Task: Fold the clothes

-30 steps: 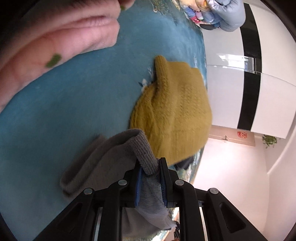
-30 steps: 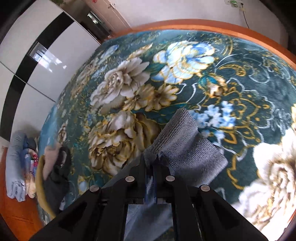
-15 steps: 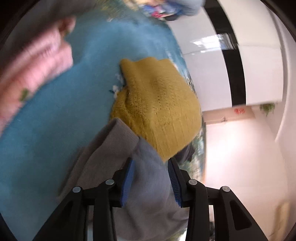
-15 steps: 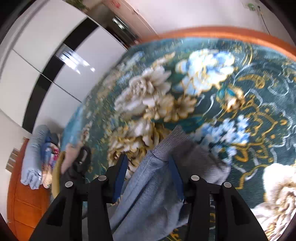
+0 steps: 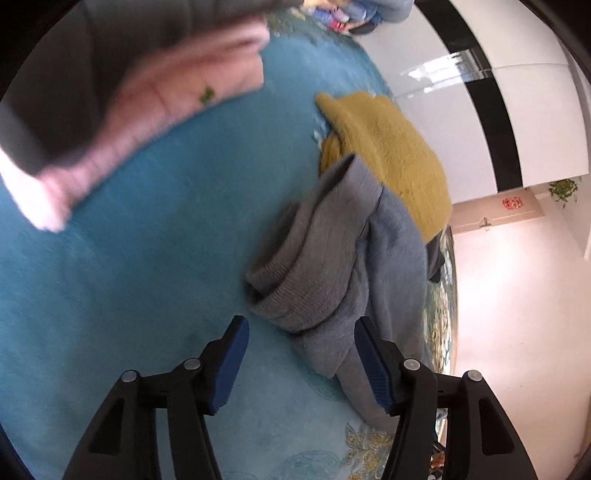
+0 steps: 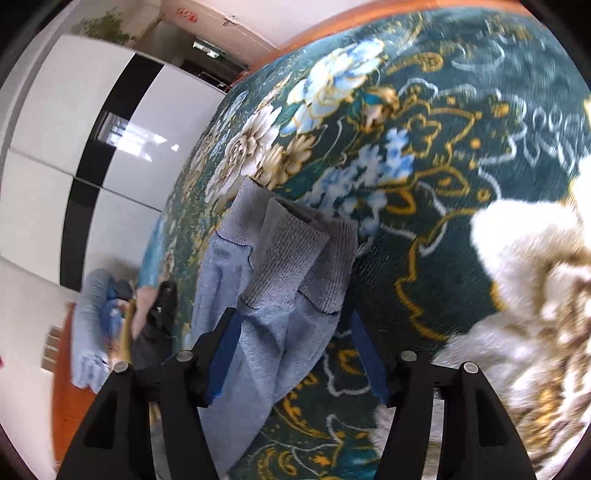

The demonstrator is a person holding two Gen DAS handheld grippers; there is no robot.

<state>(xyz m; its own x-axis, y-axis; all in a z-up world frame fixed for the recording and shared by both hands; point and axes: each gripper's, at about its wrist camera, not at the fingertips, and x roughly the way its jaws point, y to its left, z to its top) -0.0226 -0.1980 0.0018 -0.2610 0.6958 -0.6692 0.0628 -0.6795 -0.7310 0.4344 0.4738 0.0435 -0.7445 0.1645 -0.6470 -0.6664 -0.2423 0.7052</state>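
Grey sweater lies bunched on the blue part of a floral blanket, ribbed hem rolled up at the near side, far edge lapping onto a mustard knit. Left tool: jaws opening, blue pads apart, sweater's near edge sits between them but neither pad presses it. Pink garment with a dark grey one over it lies blurred at upper left, well apart from the sweater.

Right wrist view: same sweater, ribbed cuffs pointing away, body running down under the tool. Right tool: jaws opening, cloth between the pads, not clamped. Blanket here is dark green with white, blue and gold flowers. Orange wooden rim along the far edge. Glossy white and black wardrobe behind. Folded blue bedding at far left, blurred.
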